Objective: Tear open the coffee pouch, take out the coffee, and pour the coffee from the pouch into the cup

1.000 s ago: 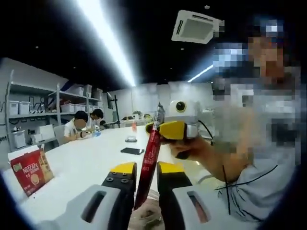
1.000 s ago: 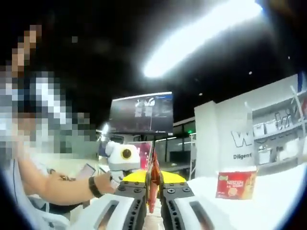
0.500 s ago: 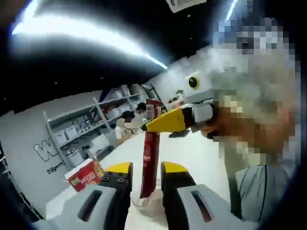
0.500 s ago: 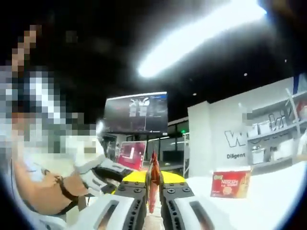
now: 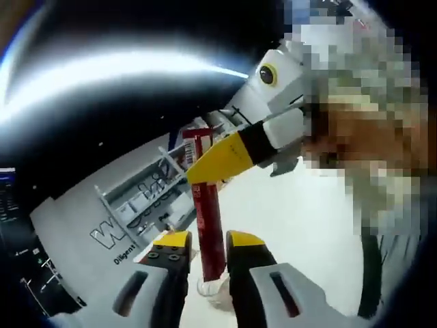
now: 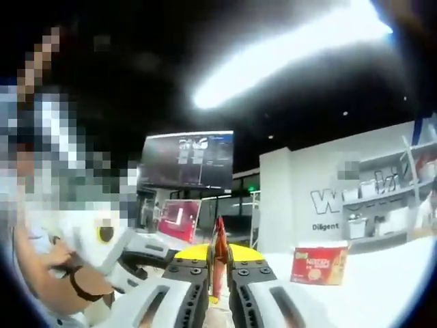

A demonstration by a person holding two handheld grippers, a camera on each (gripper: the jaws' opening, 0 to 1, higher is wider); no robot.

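Pouch (image 5: 207, 219) clamped by left hand-held gripper (image 5: 207, 244) low, right hand-held gripper (image 6: 217, 257) at top; cup base blurred.

The right gripper (image 6: 217, 266) had its yellow-tipped jaws closed on a thin red foil coffee stick pouch (image 6: 218, 263). Right of the pouch, a red cardboard Nescafé box (image 6: 318, 265) stood on the white table (image 6: 382, 287).

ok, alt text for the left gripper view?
A red coffee pouch stands upright between the left gripper jaws, its top pinched by the yellow-tipped right gripper reaching in from the right. White table and wall shelving lie behind.
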